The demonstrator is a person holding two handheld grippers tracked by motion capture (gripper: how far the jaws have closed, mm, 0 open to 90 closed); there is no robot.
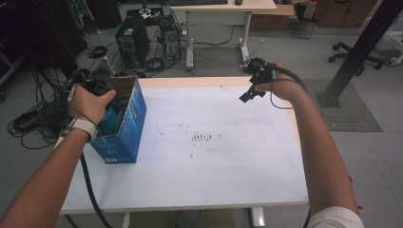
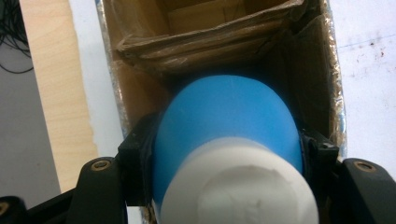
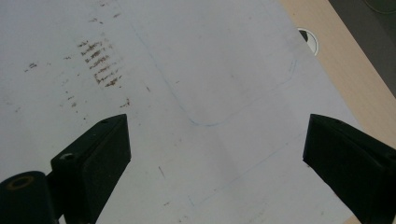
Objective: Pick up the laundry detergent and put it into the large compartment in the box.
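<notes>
Fingers of my left gripper clamp the blue bottle over the open box, probably for packing, while my right gripper hangs spread wide, clear above the table.

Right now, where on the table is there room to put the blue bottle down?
Nearly the whole white table top is bare: everything between the blue box at the left edge and the right gripper held over the far right corner. The middle has just brown smudges. The crowded spot is the box, where the left gripper holds the blue bottle.
</notes>
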